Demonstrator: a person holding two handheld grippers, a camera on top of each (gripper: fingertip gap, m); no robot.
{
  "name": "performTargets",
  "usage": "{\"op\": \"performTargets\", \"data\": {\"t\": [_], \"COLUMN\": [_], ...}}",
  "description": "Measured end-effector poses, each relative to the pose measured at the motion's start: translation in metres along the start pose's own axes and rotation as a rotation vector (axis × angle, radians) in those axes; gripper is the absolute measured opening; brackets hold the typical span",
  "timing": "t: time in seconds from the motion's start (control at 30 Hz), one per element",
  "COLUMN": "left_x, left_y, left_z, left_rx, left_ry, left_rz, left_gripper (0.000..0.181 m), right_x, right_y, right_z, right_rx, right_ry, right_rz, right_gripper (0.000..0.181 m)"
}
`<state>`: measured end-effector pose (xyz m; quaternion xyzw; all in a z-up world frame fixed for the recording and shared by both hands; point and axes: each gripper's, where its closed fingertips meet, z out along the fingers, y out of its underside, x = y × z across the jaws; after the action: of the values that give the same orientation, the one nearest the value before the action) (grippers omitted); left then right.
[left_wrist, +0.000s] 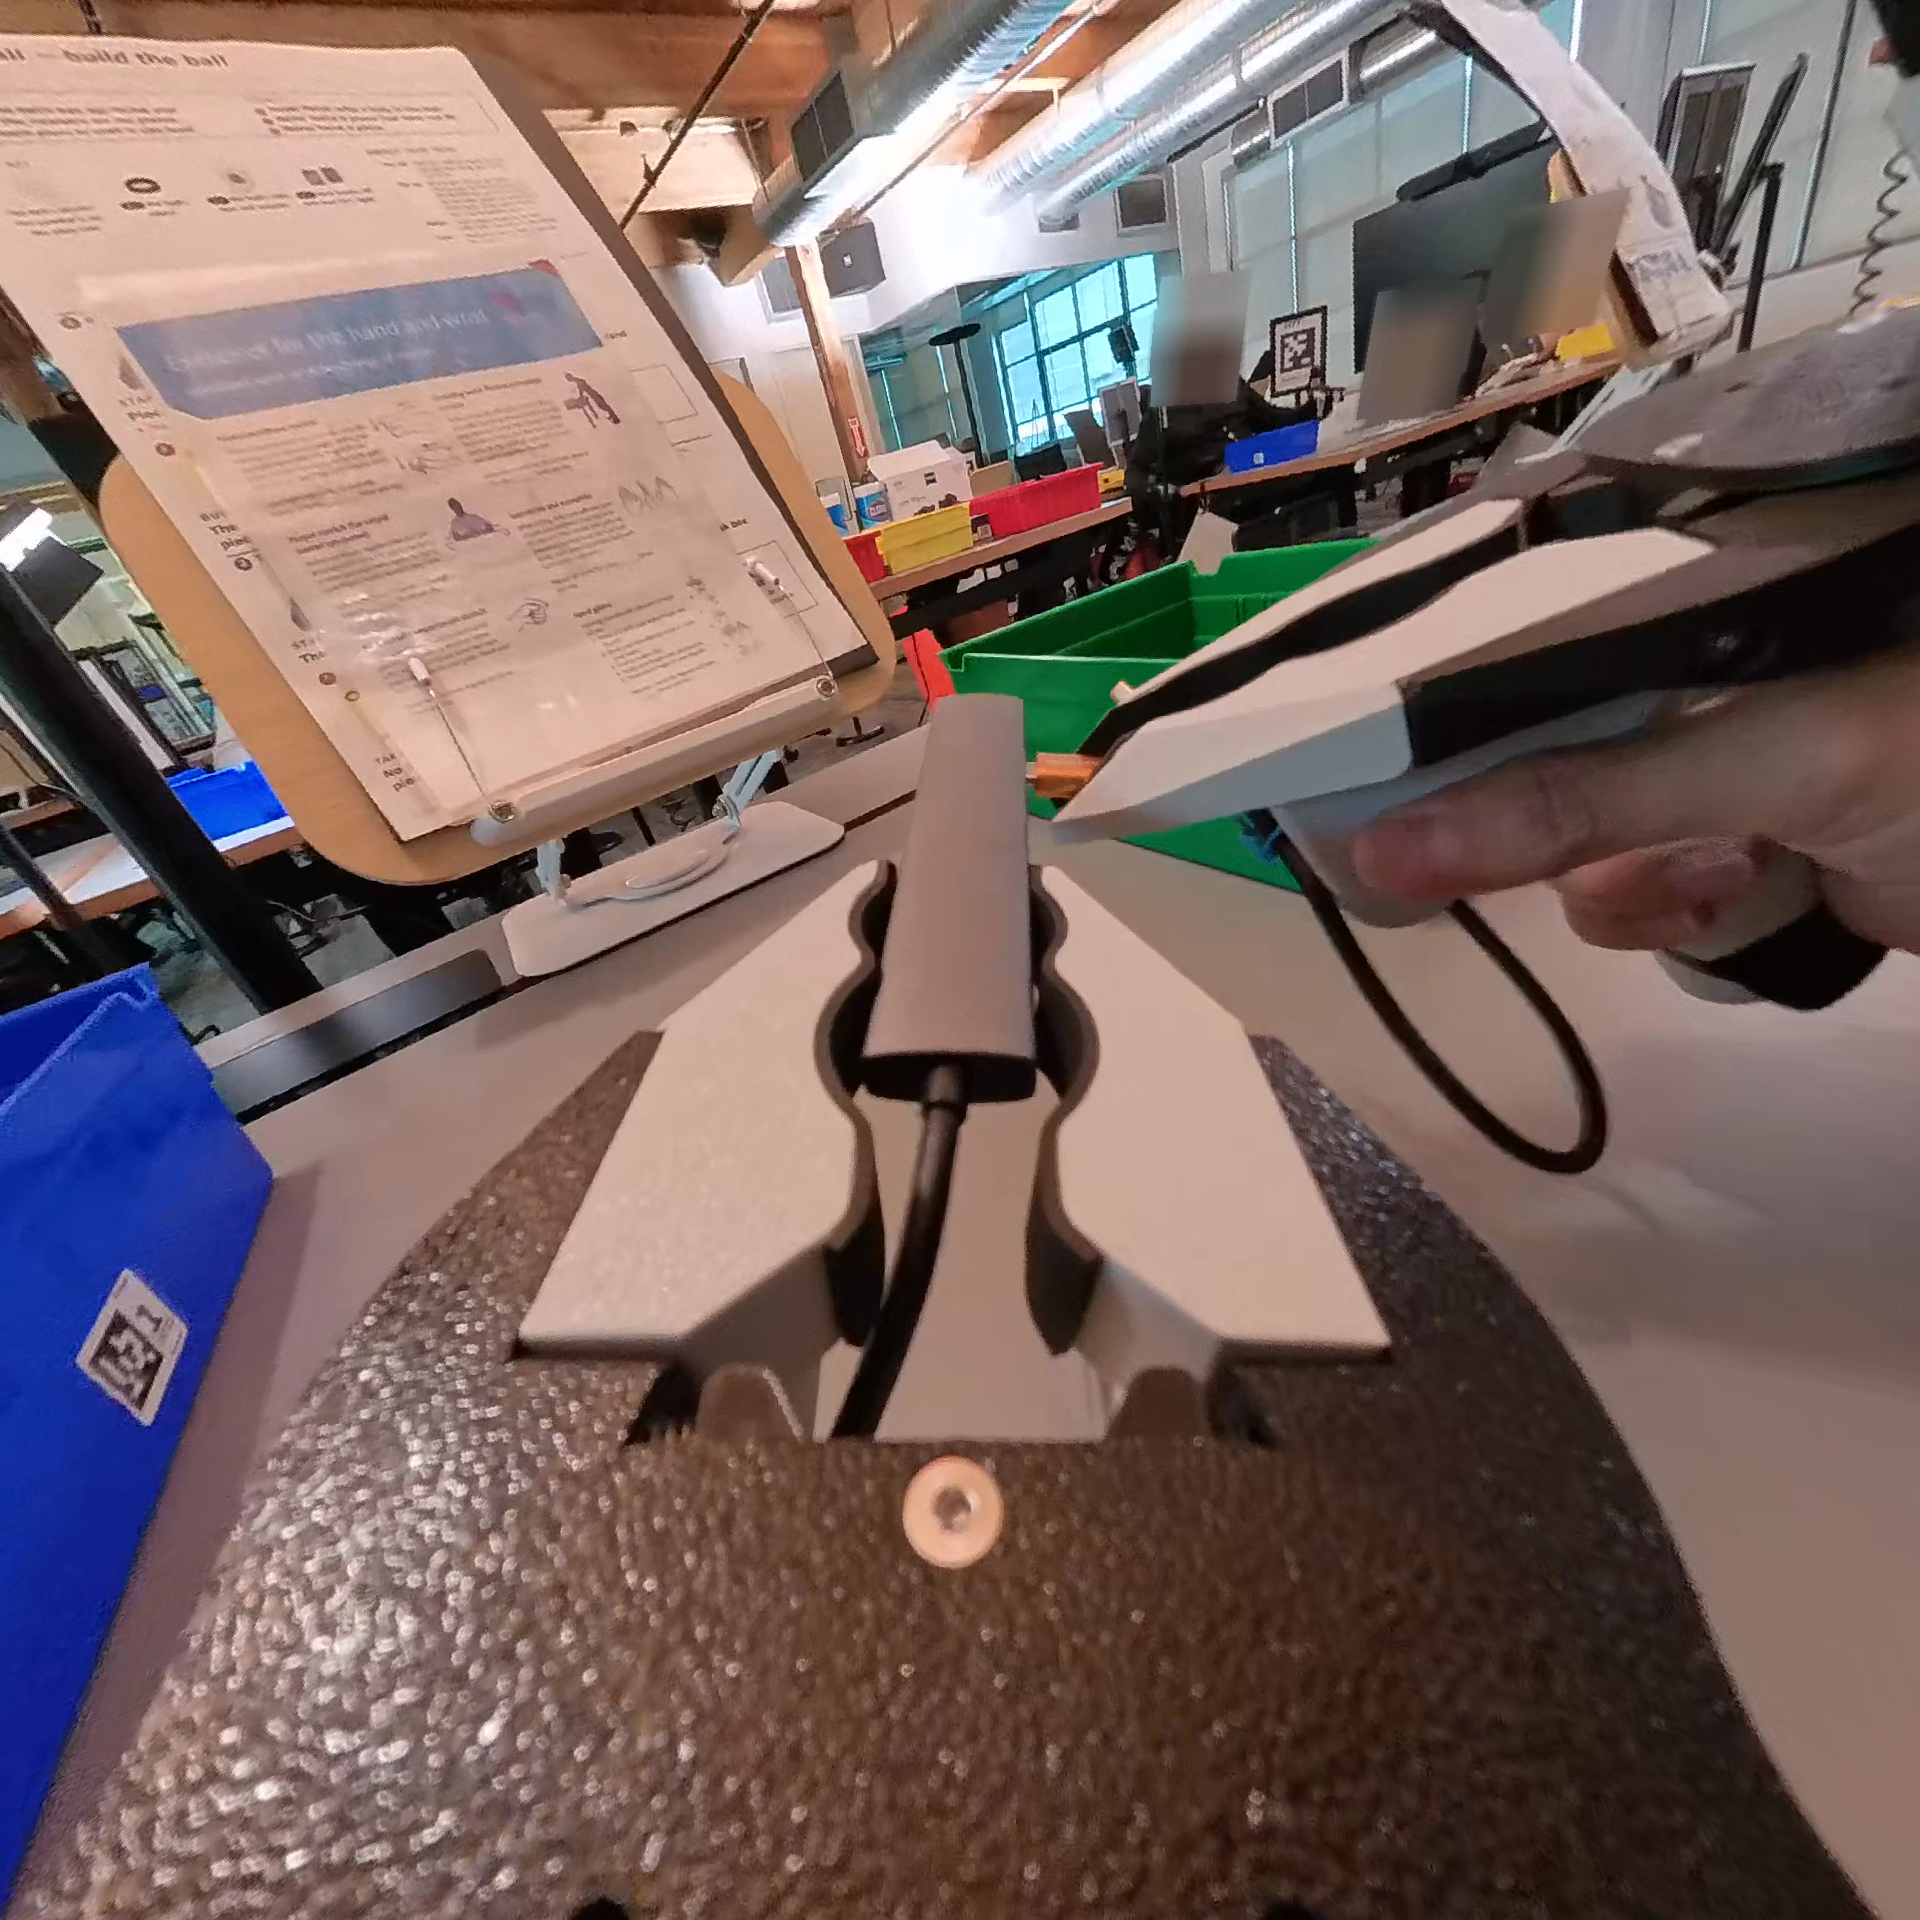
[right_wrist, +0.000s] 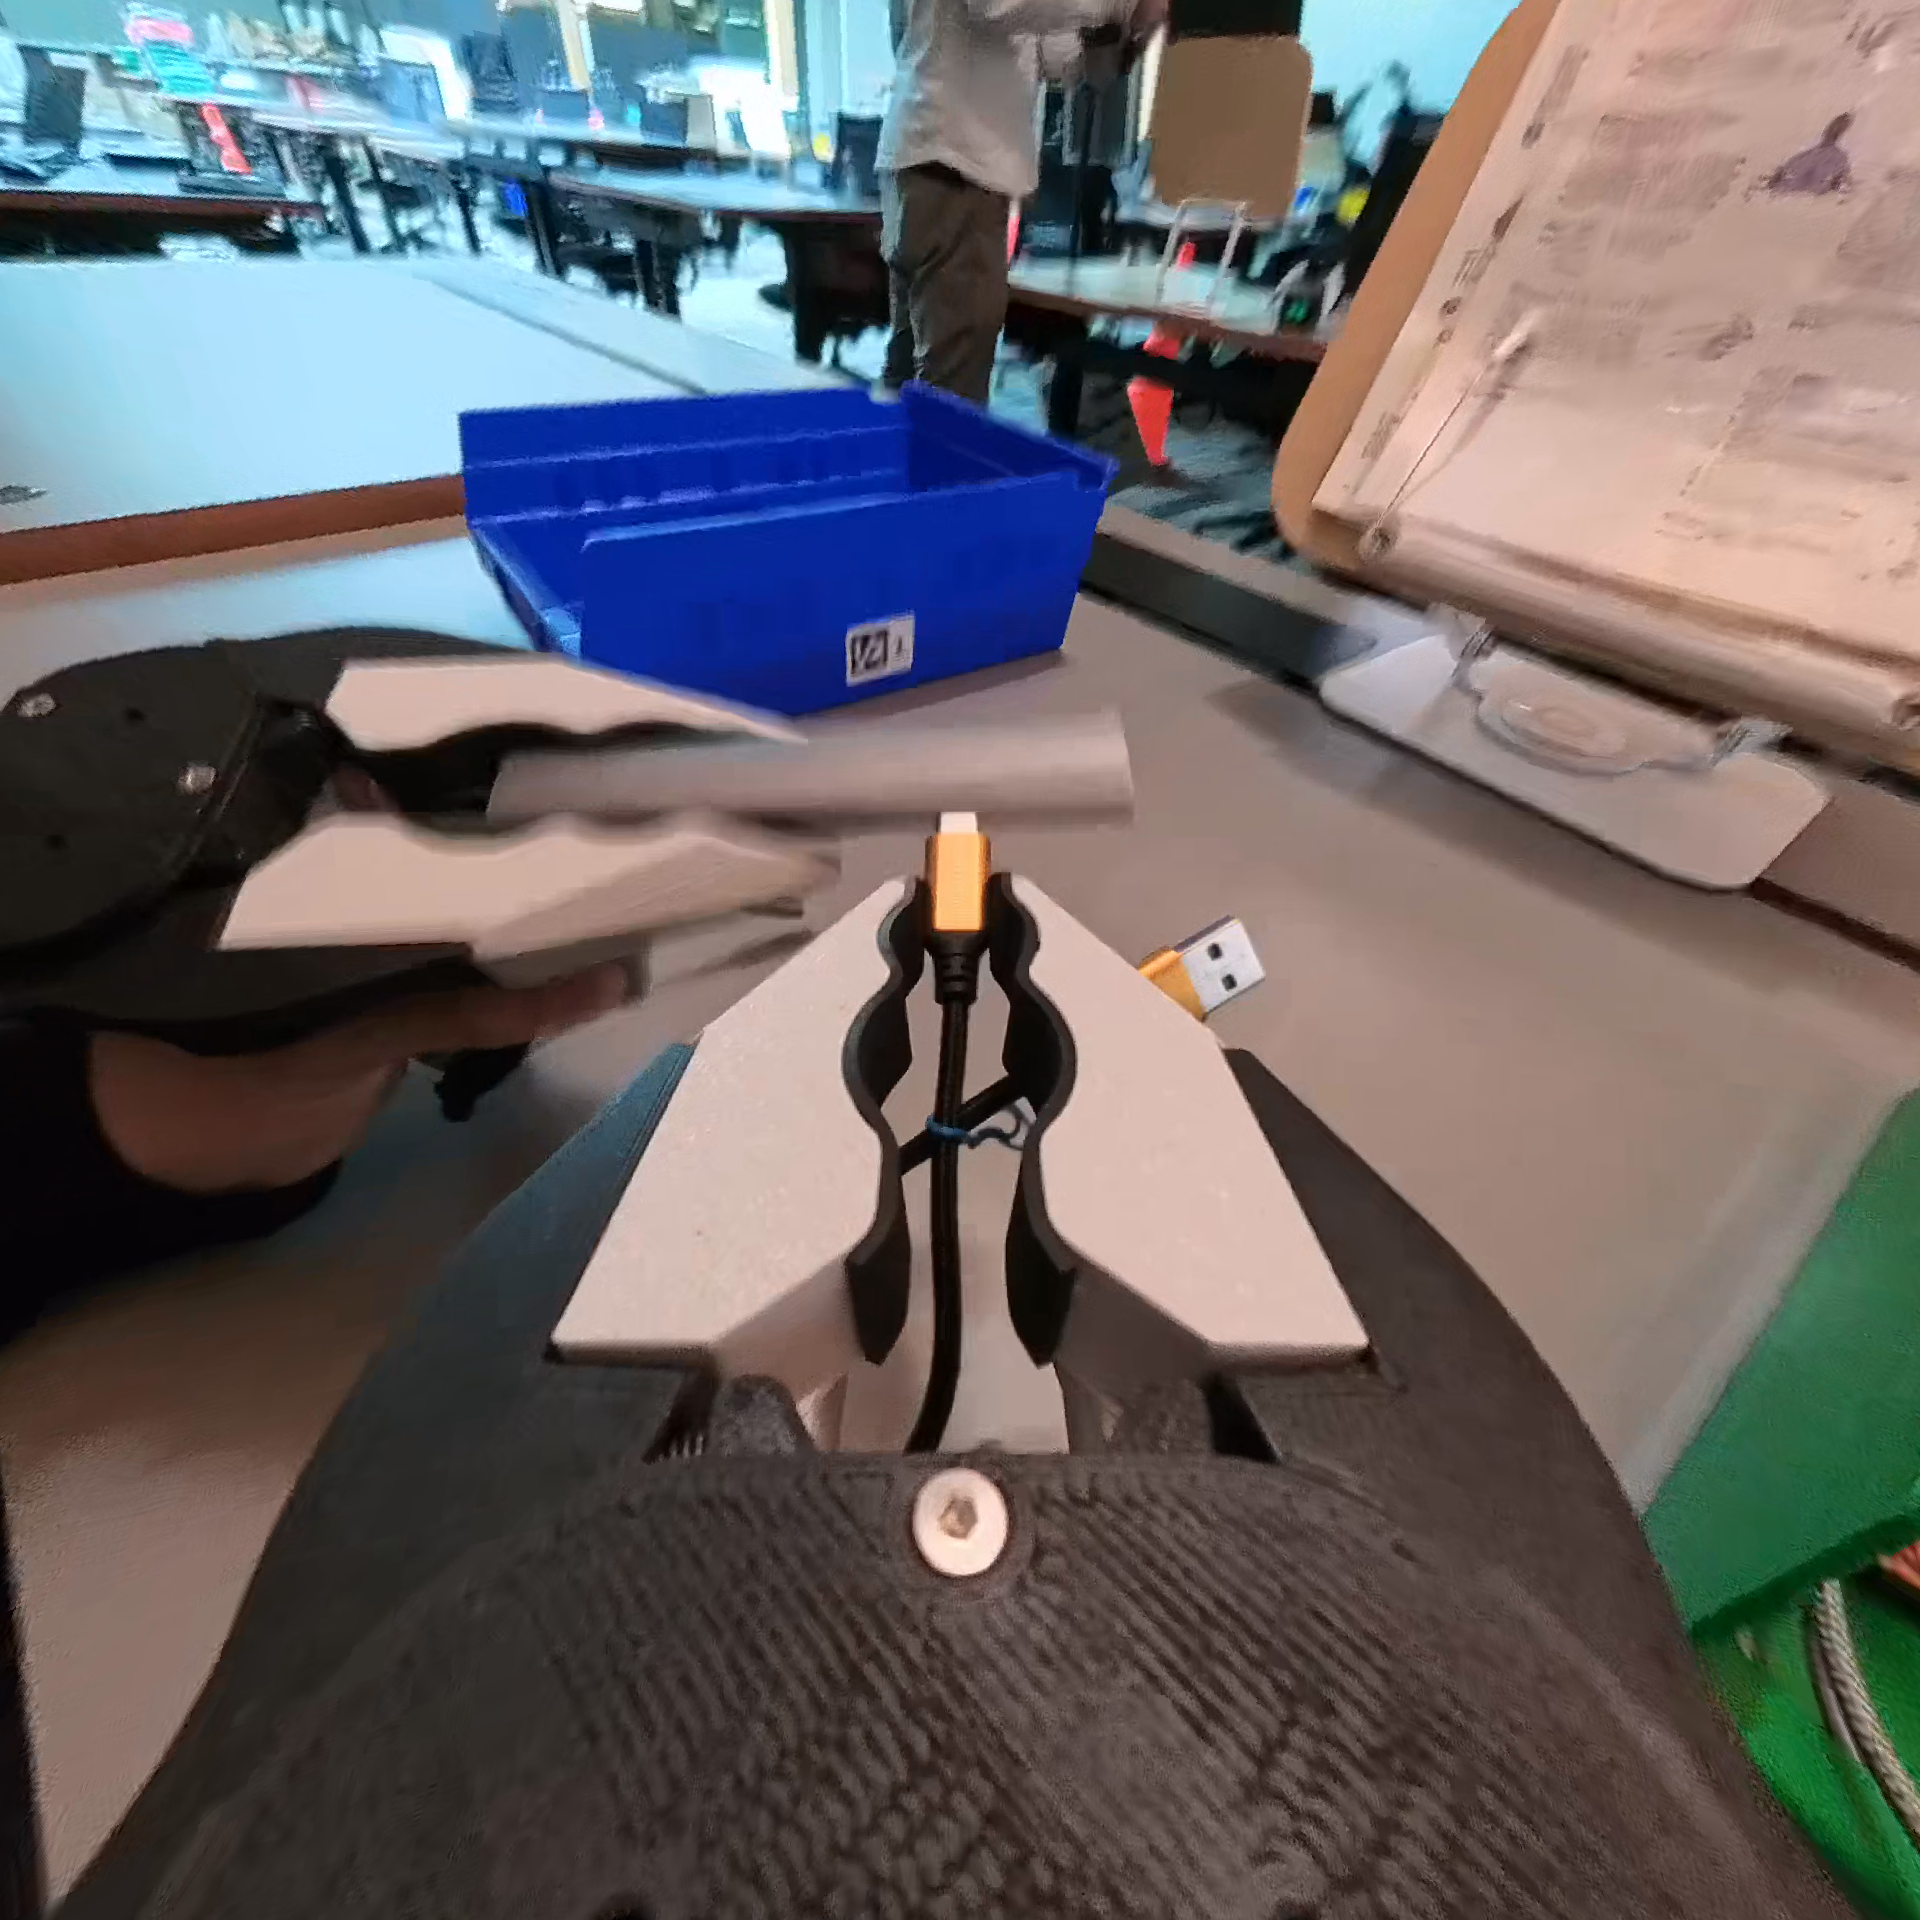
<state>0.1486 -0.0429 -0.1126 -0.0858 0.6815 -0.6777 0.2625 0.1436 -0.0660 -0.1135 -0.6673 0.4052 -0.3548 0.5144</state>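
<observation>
- A long grey bar with a black wire coming out of its back end sits between the two fingers of the left gripper. The jaws are squeezed in on it, so it is held tight.
- The bar sticks out past the fingertips, up in the air above the grey table.
- The right gripper holds an orange plug with a small silver tip. Its jaws are nearly closed, pinching the plug near the fingertips.
- The silver tip points at the side of the grey bar. It is just beside the bar, maybe touching, but it is hard to tell.
- The plug's black cord runs back between the fingers. A second orange plug with a wide silver end hangs just to the right.
- A hand is wrapped around the right gripper's handle.
- A blue bin sits on the table behind the bar. A green bin sits on the other side.
- A paper sheet on a slanted stand is at the back of the table.
</observation>
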Motion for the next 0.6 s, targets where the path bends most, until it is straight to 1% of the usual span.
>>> {"op": "performTargets", "data": {"t": [0.03, 0.07, 0.1, 0.13, 0.17, 0.2, 0.23, 0.27, 0.33, 0.37, 0.43, 0.5, 0.57, 0.6], "left_x": [-0.027, -0.052, -0.072, -0.082, -0.083, -0.076, -0.065, -0.054, -0.038, -0.035, -0.034, -0.036, -0.039, -0.04], "left_y": [0.001, 0.001, 0.006, 0.009, 0.007, 0.004, 0.001, -0.002, -0.003, -0.002, 0.001, 0.005, 0.006, 0.007], "left_z": [-0.004, -0.01, -0.014, -0.017, -0.02, -0.019, -0.016, -0.013, -0.008, -0.007, -0.006, -0.005, -0.006, -0.006], "left_rx": [0.0, 0.026, 0.018, 0.029, 0.057, 0.066, 0.071, 0.072, 0.059, 0.056, 0.049, 0.043, 0.048, 0.046], "left_ry": [-0.154, -0.213, -0.213, -0.197, -0.185, -0.163, -0.13, -0.107, -0.065, -0.054, -0.041, -0.028, -0.023, -0.026], "left_rz": [-0.029, -0.094, -0.185, -0.223, -0.238, -0.228, -0.189, -0.142, -0.07, -0.054, -0.08, -0.145, -0.185, -0.187], "left_gripper": [0.021, 0.021, 0.021, 0.021, 0.021, 0.021, 0.021, 0.021, 0.021, 0.021, 0.021, 0.021, 0.021, 0.021], "right_x": [0.003, 0.015, 0.022, 0.019, 0.017, 0.018, 0.02, 0.029, 0.066, 0.087, 0.133, 0.168, 0.191, 0.199], "right_y": [0.013, 0.025, 0.034, 0.033, 0.017, -0.001, -0.018, -0.035, -0.061, -0.066, -0.058, -0.054, -0.049, -0.041], "right_z": [-0.004, -0.009, -0.013, -0.015, -0.018, -0.022, -0.03, -0.04, -0.072, -0.089, -0.121, -0.147, -0.159, -0.157], "right_rx": [-0.076, -0.112, -0.14, -0.119, -0.031, 0.033, 0.073, 0.102, 0.14, 0.134, 0.078, 0.07, 0.062, 0.025], "right_ry": [0.005, 0.06, 0.075, 0.024, -0.018, -0.033, -0.035, 0.015, 0.226, 0.336, 0.53, 0.666, 0.746, 0.746], "right_rz": [-0.004, -0.049, -0.056, -0.004, 0.05, 0.074, 0.049, -0.007, -0.158, -0.233, -0.308, -0.382, -0.532, -0.577], "right_gripper": [0.011, 0.011, 0.011, 0.011, 0.011, 0.011, 0.011, 0.011, 0.011, 0.011, 0.011, 0.011, 0.011, 0.011]}}
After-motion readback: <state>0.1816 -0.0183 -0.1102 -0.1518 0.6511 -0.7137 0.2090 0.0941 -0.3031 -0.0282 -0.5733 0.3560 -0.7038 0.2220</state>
